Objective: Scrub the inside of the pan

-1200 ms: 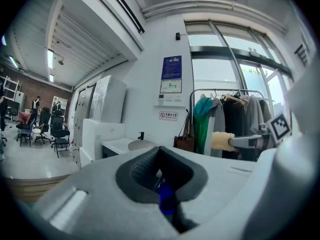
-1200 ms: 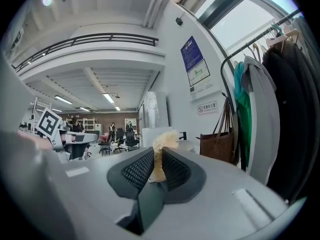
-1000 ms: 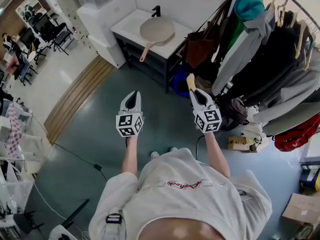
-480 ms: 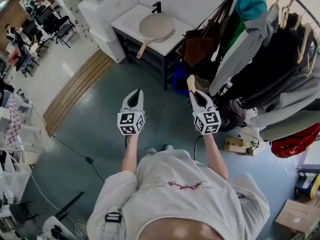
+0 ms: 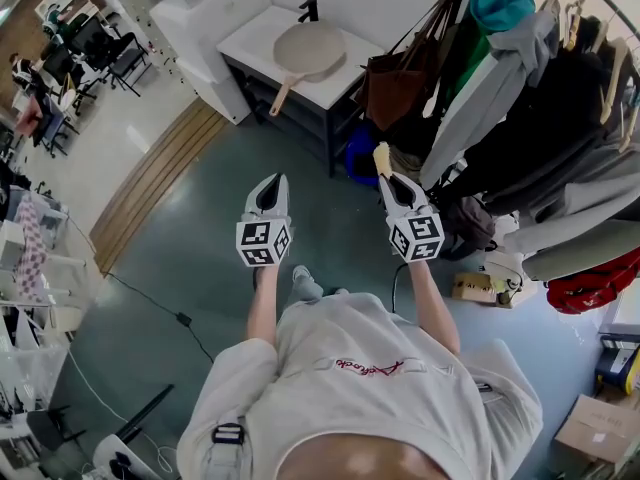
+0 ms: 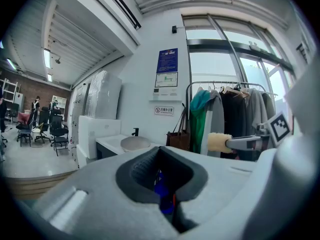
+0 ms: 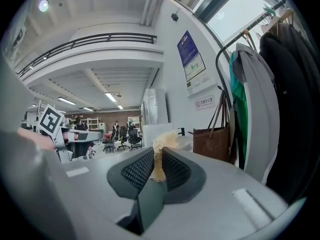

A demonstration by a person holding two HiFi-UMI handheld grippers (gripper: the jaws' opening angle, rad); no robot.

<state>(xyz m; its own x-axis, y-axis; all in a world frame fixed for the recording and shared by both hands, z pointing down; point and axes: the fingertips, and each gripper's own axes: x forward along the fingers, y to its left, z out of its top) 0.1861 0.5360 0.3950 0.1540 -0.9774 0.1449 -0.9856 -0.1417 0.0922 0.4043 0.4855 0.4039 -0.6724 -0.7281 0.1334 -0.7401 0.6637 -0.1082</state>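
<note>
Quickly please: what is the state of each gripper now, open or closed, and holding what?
Left gripper: closed, nothing between its jaws.
Right gripper: closed on a yellowish sponge.

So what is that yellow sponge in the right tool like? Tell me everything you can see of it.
The sponge is pale yellow, soft-looking, with a ragged, fluffy top. It stands on edge, squeezed thin between the dark ribbed pads of the right tool, which is shut on it; its top pokes out past the tips. It hangs in the air above the floor, far short of the pan. Only the pads touch it.
</note>
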